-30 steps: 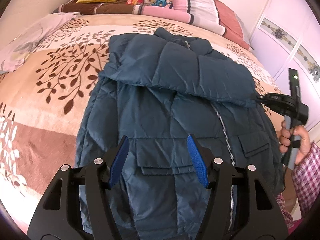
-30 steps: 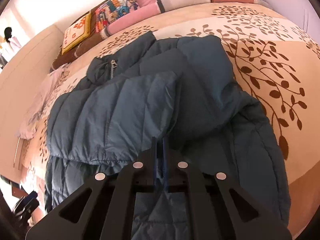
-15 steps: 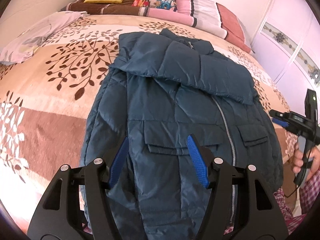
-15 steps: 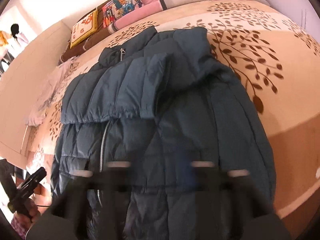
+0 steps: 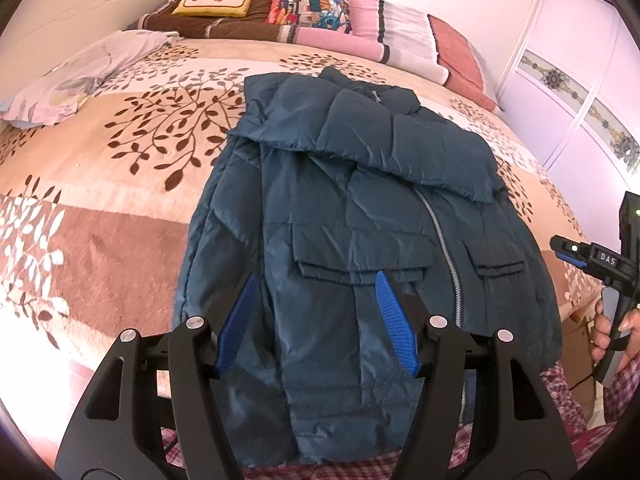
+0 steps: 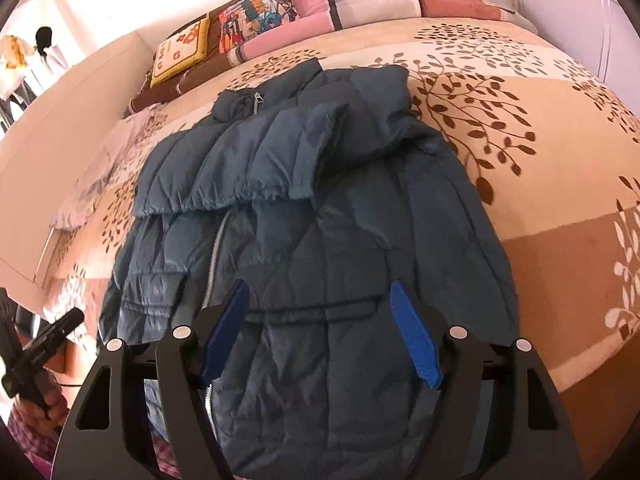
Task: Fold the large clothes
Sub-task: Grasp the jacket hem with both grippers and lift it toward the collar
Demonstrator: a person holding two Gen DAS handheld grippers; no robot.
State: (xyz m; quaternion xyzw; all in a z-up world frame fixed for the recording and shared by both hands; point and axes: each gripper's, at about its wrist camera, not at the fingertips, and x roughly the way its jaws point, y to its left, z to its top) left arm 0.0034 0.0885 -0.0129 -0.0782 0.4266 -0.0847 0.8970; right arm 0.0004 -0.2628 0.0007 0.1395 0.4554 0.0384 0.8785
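One dark-blue puffer jacket lies lengthwise on the bed, collar toward the pillows, its hem cut off behind both hand-held grippers: left hand-held gripper and right hand-held gripper hover agape, empty.

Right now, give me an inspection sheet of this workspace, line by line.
Surface: bed under a leaf-print blanket.
Job's things: blue puffer jacket lying front up, zipped, both sleeves folded across the chest, hem hanging over the near edge.
Clutter: lilac pillow and stacked cushions at the head end.
Grippers: left gripper and right gripper both open above the jacket's lower part, holding nothing.
Cables: thin dark cable below the right hand.
Surroundings: wardrobe doors beside the bed.
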